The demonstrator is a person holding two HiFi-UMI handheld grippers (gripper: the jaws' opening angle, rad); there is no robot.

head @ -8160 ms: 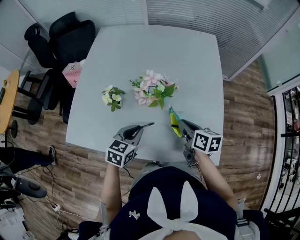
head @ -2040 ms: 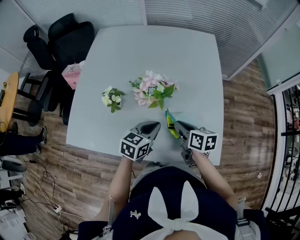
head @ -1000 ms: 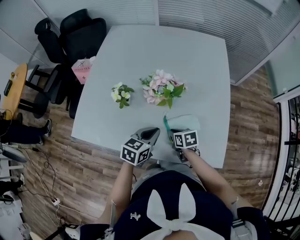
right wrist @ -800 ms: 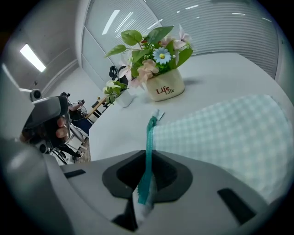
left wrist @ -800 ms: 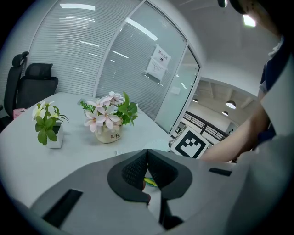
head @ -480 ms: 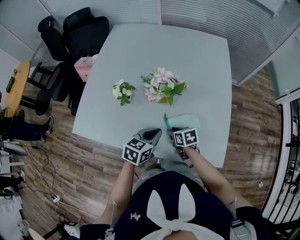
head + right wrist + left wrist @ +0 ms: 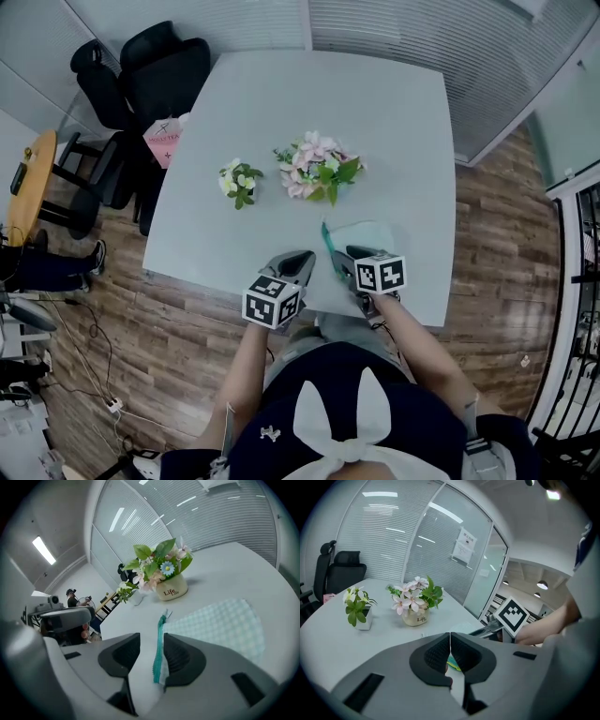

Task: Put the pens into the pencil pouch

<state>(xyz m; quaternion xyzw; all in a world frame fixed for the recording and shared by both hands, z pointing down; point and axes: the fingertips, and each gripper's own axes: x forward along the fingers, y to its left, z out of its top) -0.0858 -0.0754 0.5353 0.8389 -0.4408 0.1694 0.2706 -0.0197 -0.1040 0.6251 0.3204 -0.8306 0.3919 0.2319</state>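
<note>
Right gripper (image 7: 152, 641) released at the pouch (image 7: 215, 625); left gripper (image 7: 450, 639) clenched, pads pressed together.

The right jaws have just been opening and are seen apart. The teal zip edge (image 7: 158, 653) is set between them, close by the right-hand pad. The checked pouch is spread on the table (image 7: 309, 103) ahead and to that side. A yellow-green bit (image 7: 453, 663) is glimpsed just beyond the left pads; what it is cannot be told. Two flower pots (image 7: 314, 169) are noted well ahead.

Pouch (image 7: 215, 623) edge behind right tool (image 7: 151, 640)
</note>
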